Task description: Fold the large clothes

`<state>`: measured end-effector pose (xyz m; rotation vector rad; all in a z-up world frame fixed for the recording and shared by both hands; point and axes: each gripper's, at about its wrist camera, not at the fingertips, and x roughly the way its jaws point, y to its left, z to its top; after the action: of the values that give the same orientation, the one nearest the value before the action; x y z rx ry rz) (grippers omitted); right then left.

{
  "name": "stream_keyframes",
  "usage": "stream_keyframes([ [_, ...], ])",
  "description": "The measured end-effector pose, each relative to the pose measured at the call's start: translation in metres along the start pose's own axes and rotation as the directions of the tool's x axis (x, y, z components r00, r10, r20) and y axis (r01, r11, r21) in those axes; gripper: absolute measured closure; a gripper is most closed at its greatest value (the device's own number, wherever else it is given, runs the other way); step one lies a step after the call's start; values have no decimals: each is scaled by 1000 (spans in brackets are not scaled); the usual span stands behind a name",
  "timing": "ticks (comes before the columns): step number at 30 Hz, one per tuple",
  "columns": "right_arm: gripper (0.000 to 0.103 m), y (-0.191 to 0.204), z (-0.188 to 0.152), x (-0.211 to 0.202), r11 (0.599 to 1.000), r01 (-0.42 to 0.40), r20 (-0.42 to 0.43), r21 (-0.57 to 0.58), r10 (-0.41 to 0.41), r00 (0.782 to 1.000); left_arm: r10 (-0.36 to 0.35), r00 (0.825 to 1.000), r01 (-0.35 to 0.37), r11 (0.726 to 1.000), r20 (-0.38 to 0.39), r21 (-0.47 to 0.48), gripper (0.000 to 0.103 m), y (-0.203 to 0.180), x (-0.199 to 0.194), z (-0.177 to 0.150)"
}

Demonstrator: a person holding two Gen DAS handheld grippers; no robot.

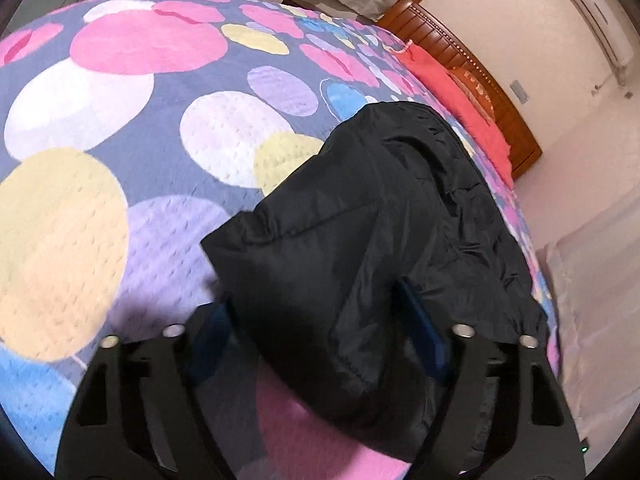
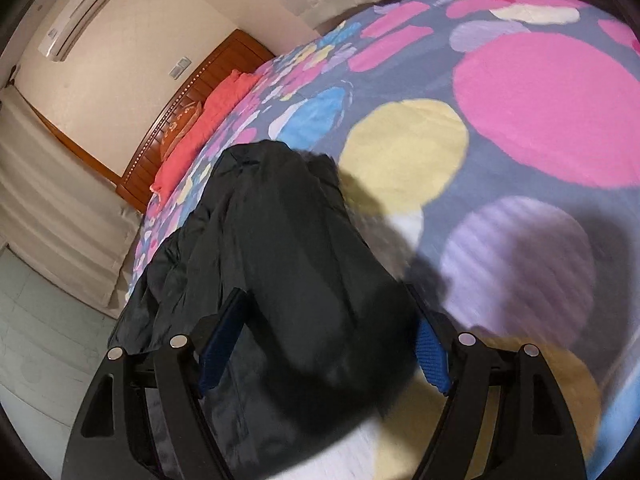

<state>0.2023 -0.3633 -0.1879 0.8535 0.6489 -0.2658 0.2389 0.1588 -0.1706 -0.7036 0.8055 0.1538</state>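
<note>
Left wrist view shows the black jacket (image 1: 360,248) on the bed (image 1: 120,160) bunched between both grippers' half-open fingers (image 1: 420,320), grip uncertain; lower both ends evenly for a flat fold.

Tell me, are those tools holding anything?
Each tool has a thick fold of the black jacket between its fingers; whether the pads actually pinch it cannot be told.

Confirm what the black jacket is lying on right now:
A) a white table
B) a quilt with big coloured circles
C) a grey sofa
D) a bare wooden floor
B: the black jacket rests on the quilt printed with big pink, yellow and lilac circles, which spreads over the bed towards the wooden headboard.
</note>
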Motion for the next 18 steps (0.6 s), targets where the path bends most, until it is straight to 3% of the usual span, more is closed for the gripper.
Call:
stream_keyframes([
  [1, 47, 0, 0, 1, 1000, 4, -2, 3, -4, 1000, -11, 1000, 11, 1000, -1, 14, 49, -2, 1, 1],
  [4, 64, -5, -1, 2, 999, -28, -22, 46, 29, 999, -3, 1000, 3, 999, 12, 52, 69, -10, -1, -3],
  [5, 69, -5, -1, 0, 999, -34, -21, 40, 35, 999, 3, 1000, -4, 998, 19, 68, 71, -13, -2, -4],
  [10, 76, -4, -5, -10, 998, -51, -17, 24, 51, 999, 25, 999, -30, 992, 40, 122, 79, -19, -15, -9],
  [18, 77, -13, -14, -31, 999, -51, -36, 14, 51, 998, 21, 1000, -23, 993, 23, 114, 80, -4, -44, -21],
])
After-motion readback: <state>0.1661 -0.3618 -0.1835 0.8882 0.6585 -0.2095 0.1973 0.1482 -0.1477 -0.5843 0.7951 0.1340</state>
